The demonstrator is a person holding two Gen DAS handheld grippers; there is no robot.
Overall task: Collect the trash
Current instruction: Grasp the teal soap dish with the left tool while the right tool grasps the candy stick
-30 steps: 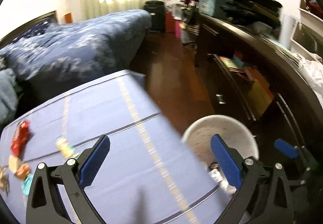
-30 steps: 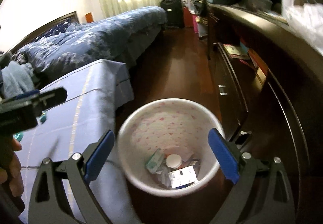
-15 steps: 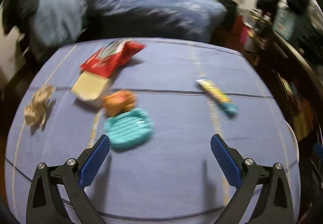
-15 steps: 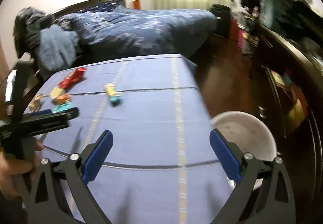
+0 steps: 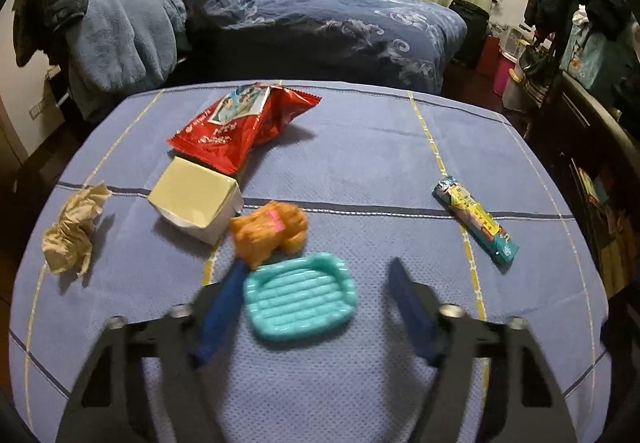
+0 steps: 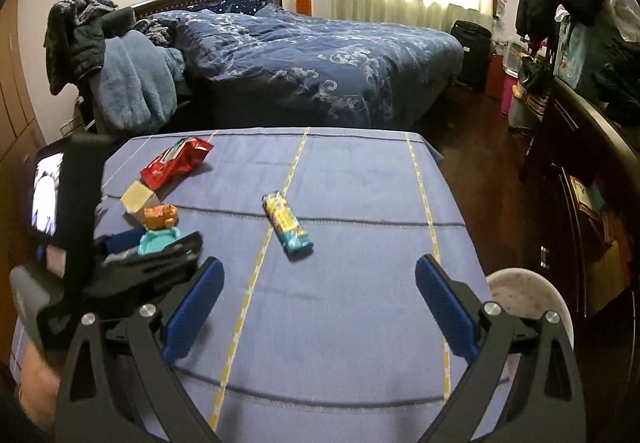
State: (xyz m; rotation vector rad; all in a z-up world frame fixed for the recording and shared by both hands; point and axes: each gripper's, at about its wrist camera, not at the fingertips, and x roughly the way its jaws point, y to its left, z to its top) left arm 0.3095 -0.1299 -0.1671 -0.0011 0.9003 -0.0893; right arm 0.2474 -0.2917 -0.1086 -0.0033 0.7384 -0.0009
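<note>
No legible text on the red snack bag (image 5: 244,123)

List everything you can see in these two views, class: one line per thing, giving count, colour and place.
Snack bag: one, red, far left of the table.
Box: one, cream, under the bag's near end.
Crumpled paper: one, tan, left edge.
Orange wrapper: one, beside the box.
Tray: one, turquoise, between the left fingers.
Snack bar: one, teal and yellow, mid-table.
Tablecloth: one, blue.
Bin: one, white, right of the table.
Bed: one, blue, behind.
Left gripper: jaws have just been closing around the tray.
Right gripper: open, empty.
</note>
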